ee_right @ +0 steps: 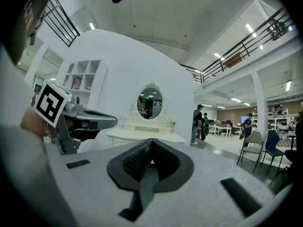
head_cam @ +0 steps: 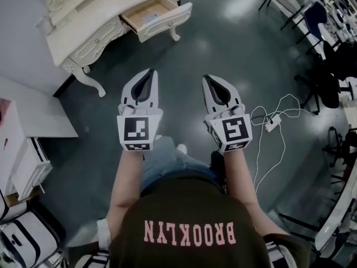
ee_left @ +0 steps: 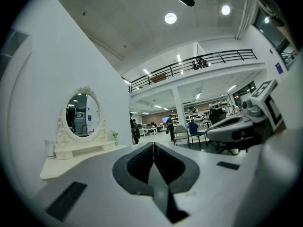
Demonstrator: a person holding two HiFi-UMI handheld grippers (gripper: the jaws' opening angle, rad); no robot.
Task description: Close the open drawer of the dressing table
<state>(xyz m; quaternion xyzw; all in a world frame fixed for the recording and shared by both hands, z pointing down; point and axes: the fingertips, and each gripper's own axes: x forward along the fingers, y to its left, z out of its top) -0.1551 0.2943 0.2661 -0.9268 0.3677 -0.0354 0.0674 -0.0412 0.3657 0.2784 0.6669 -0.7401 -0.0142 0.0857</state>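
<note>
The white dressing table point(head_cam: 83, 24) stands at the top left of the head view. Its right drawer point(head_cam: 165, 21) is pulled out and shows a wooden inside. My left gripper point(head_cam: 149, 72) and right gripper point(head_cam: 207, 79) hover side by side above the dark floor, well short of the drawer, both shut and holding nothing. In the left gripper view the shut jaws of the left gripper point(ee_left: 154, 146) point past the table's oval mirror point(ee_left: 82, 115). Beyond the shut right gripper point(ee_right: 150, 143) in its own view stands the dressing table point(ee_right: 144, 137), with its mirror point(ee_right: 150, 102) above.
A white cable with an adapter point(head_cam: 272, 123) lies on the floor to the right. Office chairs point(head_cam: 326, 77) crowd the right side. A white cabinet point(head_cam: 33, 121) and cases point(head_cam: 25, 239) stand at the left. People point(ee_right: 202, 122) stand far off in the hall.
</note>
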